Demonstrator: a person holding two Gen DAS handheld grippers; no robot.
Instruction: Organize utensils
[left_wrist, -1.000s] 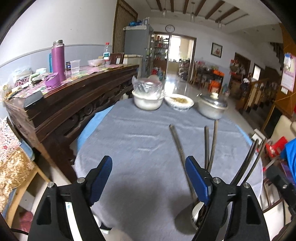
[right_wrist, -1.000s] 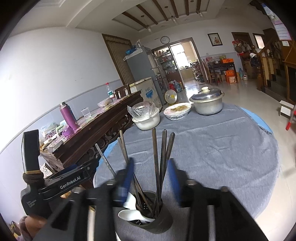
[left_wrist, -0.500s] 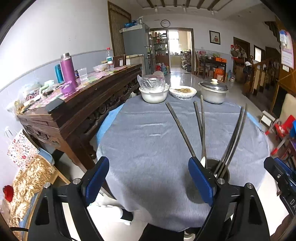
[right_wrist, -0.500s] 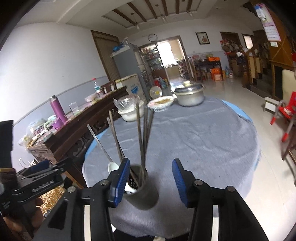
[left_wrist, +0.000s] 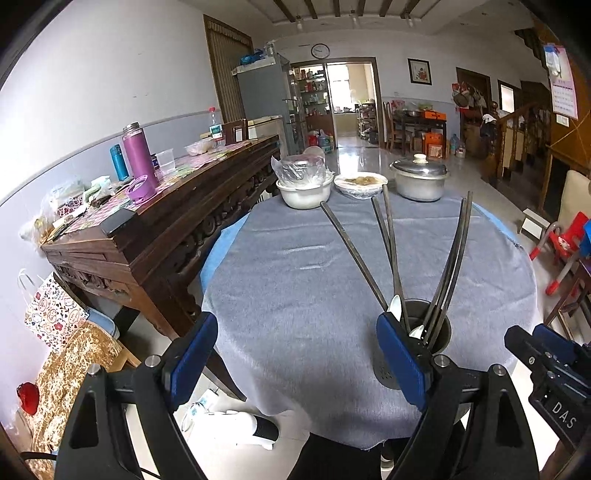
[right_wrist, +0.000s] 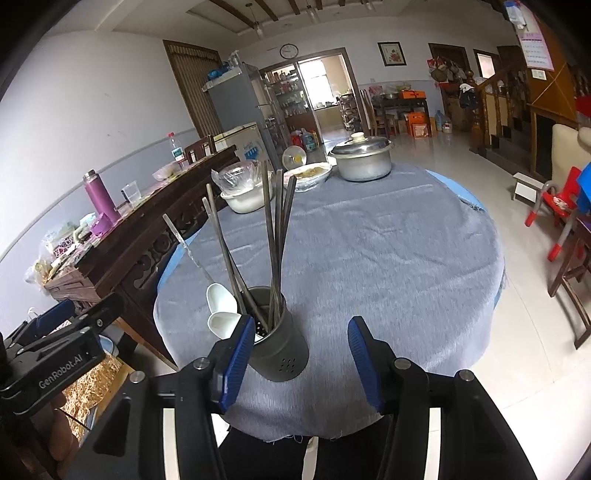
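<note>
Right gripper (right_wrist: 301, 363) jaws just opened off the utensil holder (right_wrist: 279, 338), backing away; left gripper (left_wrist: 297, 363) gapes empty — looks basically done.

Right tool (right_wrist: 301, 363) has opened and backed off holder (right_wrist: 280, 350).

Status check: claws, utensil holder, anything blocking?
Left claw open, empty. Right claw open, jaws just widening, nothing gripped. Grey perforated metal utensil holder upright on grey tablecloth, chopsticks and white spoons inside. Nothing blocking.

The left tool (left_wrist: 297, 360) gapes wide and empty at the frame's bottom. Behind its right pad, the dark holder (left_wrist: 432, 328) of chopsticks (left_wrist: 452, 258) and spoons (left_wrist: 396, 306) stands on the grey-clothed bench (left_wrist: 295, 280).
</note>
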